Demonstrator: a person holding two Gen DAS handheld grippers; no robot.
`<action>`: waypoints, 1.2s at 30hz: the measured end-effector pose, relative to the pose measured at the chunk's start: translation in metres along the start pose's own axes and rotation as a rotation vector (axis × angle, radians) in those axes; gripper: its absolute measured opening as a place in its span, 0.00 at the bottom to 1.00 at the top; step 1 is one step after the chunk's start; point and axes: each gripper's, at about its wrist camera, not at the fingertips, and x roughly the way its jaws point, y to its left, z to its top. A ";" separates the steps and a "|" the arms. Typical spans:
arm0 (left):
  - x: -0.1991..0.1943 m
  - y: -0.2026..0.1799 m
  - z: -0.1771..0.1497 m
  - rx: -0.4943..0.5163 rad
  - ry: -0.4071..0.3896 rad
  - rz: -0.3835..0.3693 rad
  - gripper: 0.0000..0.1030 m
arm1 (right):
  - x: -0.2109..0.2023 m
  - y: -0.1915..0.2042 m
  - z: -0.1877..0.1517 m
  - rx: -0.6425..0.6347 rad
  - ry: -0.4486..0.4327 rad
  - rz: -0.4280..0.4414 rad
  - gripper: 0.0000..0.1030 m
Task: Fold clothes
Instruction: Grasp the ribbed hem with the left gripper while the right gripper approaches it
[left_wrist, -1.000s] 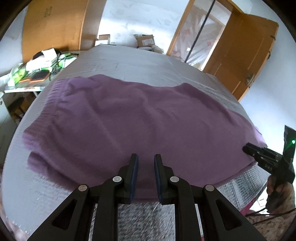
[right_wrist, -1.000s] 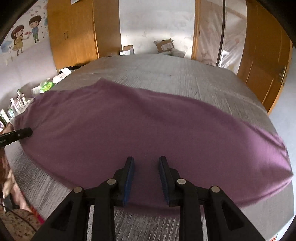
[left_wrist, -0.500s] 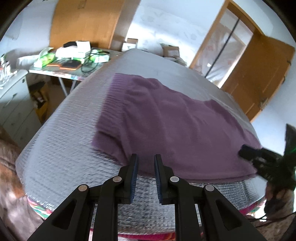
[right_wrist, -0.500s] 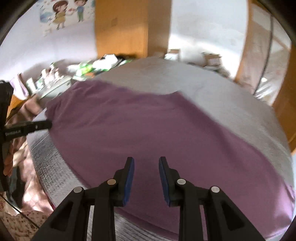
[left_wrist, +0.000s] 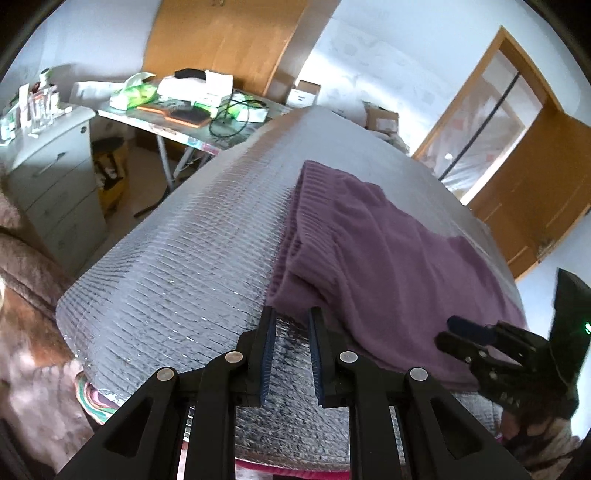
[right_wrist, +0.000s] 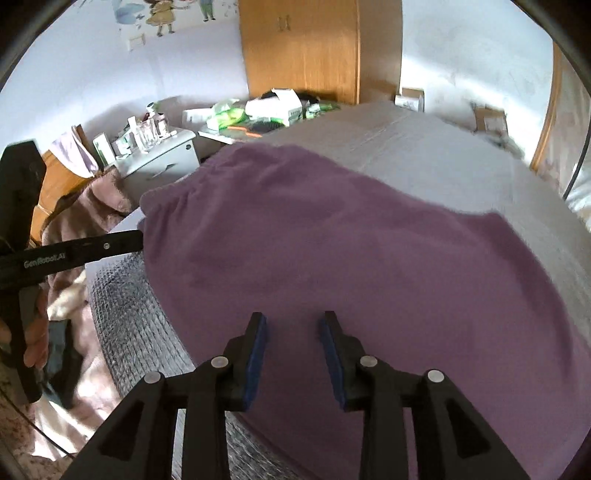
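Left wrist view: at the lower centre of the frame the left gripper (left_wrist: 290, 319) has its blue-padded jaws a narrow gap apart with nothing between them, the tips just at the near corner of the purple sweater (left_wrist: 384, 254), over the silvery quilted cover of the bed (left_wrist: 177, 266). The sweater lies flat across the bed, its ribbed hem (left_wrist: 295, 221) running up the middle of the frame and the rest spreading to the right. At the lower right, the right gripper (left_wrist: 458, 332) hangs over the sweater's near edge. Beyond the bed, in the upper left, stand a cluttered table (left_wrist: 184, 110) and a white drawer unit (left_wrist: 55, 166); a wooden door (left_wrist: 532, 192) fills the right side. Right wrist view: at the lower centre the right gripper (right_wrist: 293, 325) has its jaws opening, empty, hovering over the broad purple knit (right_wrist: 332, 240) that fills the middle of the frame. At the left edge, the left gripper (right_wrist: 125, 240) reaches in from the side, its tip at the sweater's corner, with a hand (right_wrist: 33, 332) on its grip below. A wooden wardrobe (right_wrist: 306, 51) stands at the top centre.
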 end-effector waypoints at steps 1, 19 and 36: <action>0.001 0.001 0.001 -0.003 0.003 -0.005 0.18 | -0.002 0.005 0.001 -0.015 0.003 0.048 0.32; 0.002 0.016 0.010 -0.052 -0.014 -0.005 0.18 | 0.028 0.069 0.039 -0.170 -0.031 0.175 0.33; 0.000 0.040 0.033 -0.177 0.006 -0.090 0.18 | 0.049 0.103 0.053 -0.282 -0.033 0.130 0.44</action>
